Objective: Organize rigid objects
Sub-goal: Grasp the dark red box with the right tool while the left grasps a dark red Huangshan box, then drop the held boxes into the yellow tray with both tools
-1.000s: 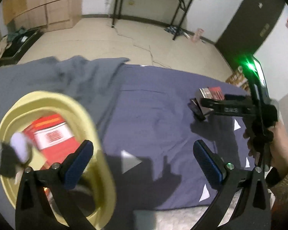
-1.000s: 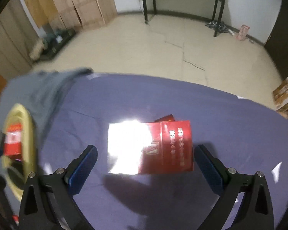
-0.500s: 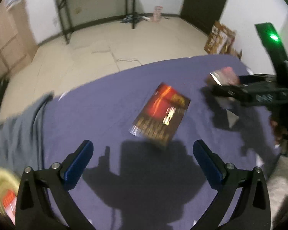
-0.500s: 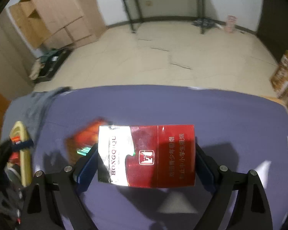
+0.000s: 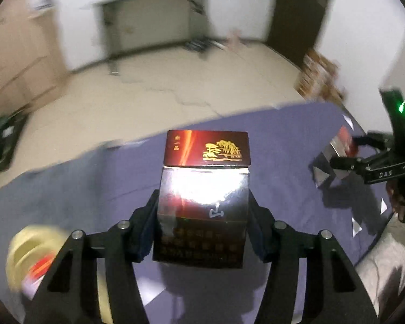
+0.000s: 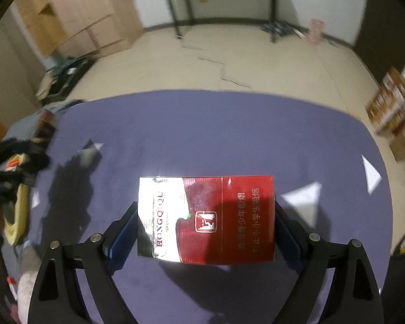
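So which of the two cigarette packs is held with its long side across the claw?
The red and silver pack in the right claw; the dark brown pack in the closing left claw stands lengthwise.

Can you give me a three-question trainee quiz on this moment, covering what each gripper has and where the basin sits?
1. True or false: the right gripper holds a red and silver pack lengthwise across its jaws.
2. What is between the fingers of the left gripper?
A. a yellow cup
B. a dark maroon pack
C. nothing
3. Fill in: in the left wrist view, the yellow basin lies at the lower ____ of the purple cloth.

Key: 1 true; 2 B, the dark maroon pack, with the jaws closing on it; 3 left.
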`<state>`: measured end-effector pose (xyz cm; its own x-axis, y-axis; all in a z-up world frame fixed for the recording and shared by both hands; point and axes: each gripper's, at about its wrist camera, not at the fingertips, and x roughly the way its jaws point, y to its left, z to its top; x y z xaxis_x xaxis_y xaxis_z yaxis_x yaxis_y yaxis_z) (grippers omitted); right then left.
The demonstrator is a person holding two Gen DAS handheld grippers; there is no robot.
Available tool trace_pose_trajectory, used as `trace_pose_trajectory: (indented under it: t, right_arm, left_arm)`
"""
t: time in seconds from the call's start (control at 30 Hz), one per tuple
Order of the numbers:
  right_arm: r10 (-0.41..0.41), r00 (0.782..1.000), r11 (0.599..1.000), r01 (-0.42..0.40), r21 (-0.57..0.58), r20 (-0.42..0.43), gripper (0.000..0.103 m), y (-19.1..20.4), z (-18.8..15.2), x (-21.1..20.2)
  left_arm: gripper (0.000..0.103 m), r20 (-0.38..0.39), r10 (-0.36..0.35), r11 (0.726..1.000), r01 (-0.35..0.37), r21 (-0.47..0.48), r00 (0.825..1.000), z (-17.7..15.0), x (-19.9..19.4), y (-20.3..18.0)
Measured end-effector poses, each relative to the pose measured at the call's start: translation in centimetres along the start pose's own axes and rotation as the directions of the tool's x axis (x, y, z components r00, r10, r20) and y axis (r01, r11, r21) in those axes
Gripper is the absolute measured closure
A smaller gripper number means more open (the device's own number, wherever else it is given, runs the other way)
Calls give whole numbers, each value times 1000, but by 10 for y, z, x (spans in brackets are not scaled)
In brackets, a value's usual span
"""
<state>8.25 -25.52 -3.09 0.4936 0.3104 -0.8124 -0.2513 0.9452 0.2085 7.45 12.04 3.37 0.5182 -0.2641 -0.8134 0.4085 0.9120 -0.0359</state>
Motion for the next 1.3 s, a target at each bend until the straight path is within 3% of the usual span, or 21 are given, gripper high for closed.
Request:
trace_pose_trajectory:
  t: [0.07,0.2,0.27,0.4,0.5,0.6,0.7,0.83,0.9,1.0,1.03,1.07,1.13,1.23,1.3]
  right_arm:
    - [76,997,996,-75,-39,26,13,34,5,-11]
    - [221,975,961,-216,-171,11,13,127,15,-21]
    - [273,962,926,-267,-267,-16,13,188,13,-25]
    - [355,931,837,-359,-413,-88,13,300,8,-8]
    - [344,931,754,-350,-556,-120,13,384,-6,12]
    - [274,956,683,-267,-680,-100,13,435,-16,29]
    - [217,973,629,-197,-752,-73,13,471,-17,55]
    - [214,973,627,-209,-751,-92,11,489,-9,90]
    - [227,969,631,-222,-743,-96,9,495,-14,87]
    - [264,959,634,-253,-731,-104,8,484,-23,76]
    - [288,954,638,-255,-726,-82,7,480,-22,69]
    - [309,948,640,-262,-722,-70,3,477,-20,51]
    - [368,929,647,-284,-707,-37,0,455,-14,27]
    - [428,904,645,-295,-705,14,0,410,-7,1]
    - [437,898,633,-266,-727,52,0,378,-8,-1]
  left_arm:
    - [44,15,96,993,-94,-75,995,-29,-60,54]
    - [44,-47,271,946,-275,-174,961,-103,-130,136]
    - [44,-91,301,919,-314,-237,949,-142,-145,161]
    - [44,-157,279,893,-316,-320,947,-201,-134,179]
    - [44,-173,262,880,-309,-361,949,-228,-109,184]
    - [44,-162,236,844,-284,-455,958,-242,-91,199]
    - [44,-136,234,841,-270,-469,963,-232,-78,193]
    - [43,-146,231,842,-273,-465,962,-235,-67,194]
    - [42,-127,220,851,-254,-461,967,-231,-66,193]
    - [18,-81,235,840,-244,-485,969,-231,-84,192]
    - [6,-44,245,833,-233,-502,969,-230,-95,190]
    - [0,-10,259,827,-227,-514,966,-230,-106,185]
    - [0,37,280,820,-219,-528,959,-229,-126,173]
    - [0,62,268,787,-181,-589,962,-242,-139,148]
    - [0,51,267,779,-184,-600,962,-253,-136,126]
